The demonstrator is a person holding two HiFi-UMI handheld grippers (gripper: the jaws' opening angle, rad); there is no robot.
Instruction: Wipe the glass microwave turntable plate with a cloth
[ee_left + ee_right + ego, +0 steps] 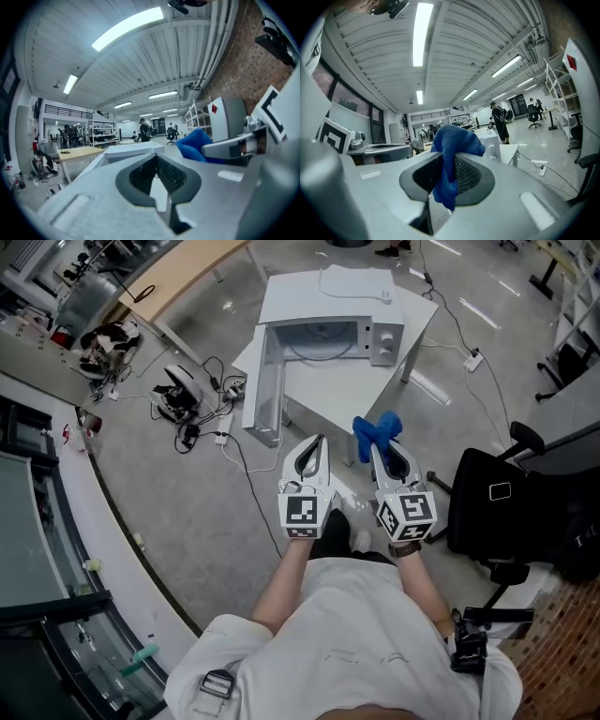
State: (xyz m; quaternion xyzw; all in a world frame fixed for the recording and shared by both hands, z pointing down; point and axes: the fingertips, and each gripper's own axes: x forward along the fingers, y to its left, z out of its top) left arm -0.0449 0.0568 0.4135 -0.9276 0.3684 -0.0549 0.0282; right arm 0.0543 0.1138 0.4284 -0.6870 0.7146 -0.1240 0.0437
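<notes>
Glossy grey workshop floor spreads around a white rectangular table, and on it stands a boxy white microwave oven with its white door swung wide open to the left. A curved rim shows faintly inside the microwave's cavity; whether it is the glass turntable plate cannot be told.

On the near side of the microwave, well short of its open front, a person holds both tools side by side, pointing toward it. The left gripper has its jaws pressed together with nothing between them. The right gripper is clamped on a crumpled blue cloth, which bunches above the jaws and hangs below them in the right gripper view.

Left of the microwave's door, a tangle of black cables and plugs lies on the floor. A black office chair stands to the microwave's near right.
</notes>
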